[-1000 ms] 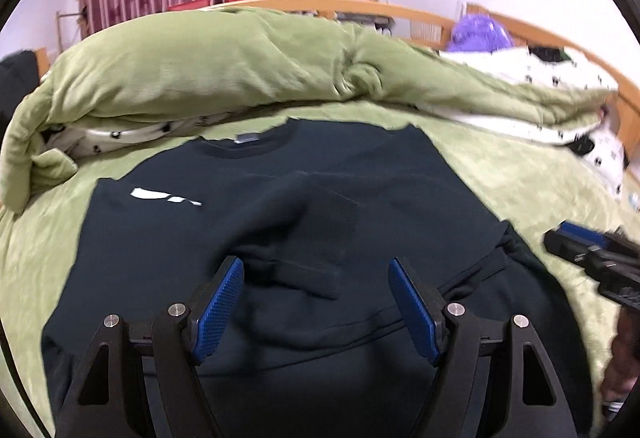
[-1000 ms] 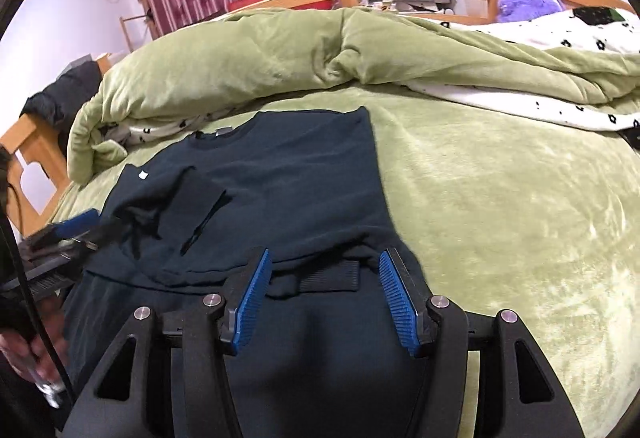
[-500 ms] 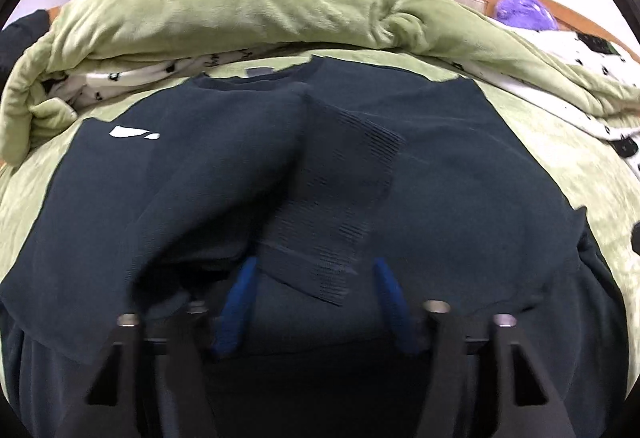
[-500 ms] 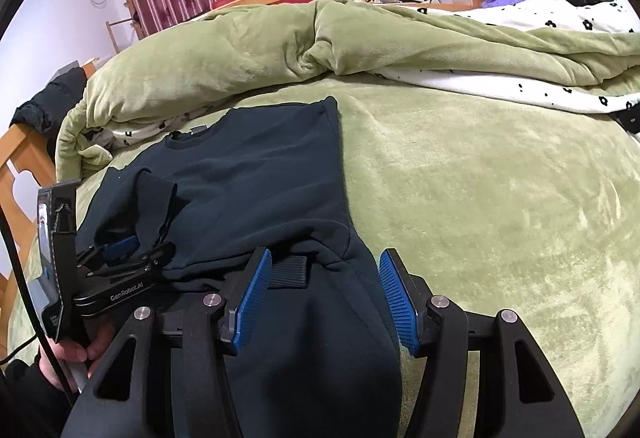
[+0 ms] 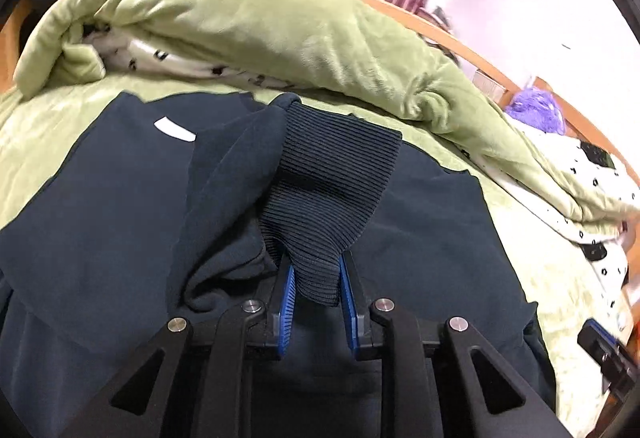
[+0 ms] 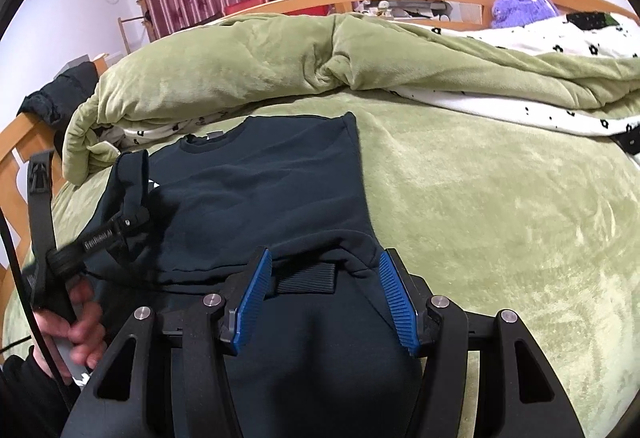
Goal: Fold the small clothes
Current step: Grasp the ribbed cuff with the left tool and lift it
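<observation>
Ribbed cuff [image 5: 332, 198] fills the middle of the left wrist view, its lower edge pinched between the blue pads of our left gripper [image 5: 317, 294] — the jaws have just been closing, and the knit now sits squeezed between them. The dark sweatshirt [image 6: 256, 198] lies flat on the green bedspread [image 6: 500, 218], collar toward twelve o'clock and hem toward six, with the rolled duvet [image 6: 240, 70] beyond it. Our right gripper [image 6: 324, 294] hangs half open over the hem at six o'clock, its pads apart and pressing on nothing.

We judge the sleeve fold to be in hand. To do it well, we should keep the pinch firm, carry the cuff low across the chest so the sleeve lies smooth, and let go only once it rests flat — a high lift would likely drag the body out of square.
</observation>
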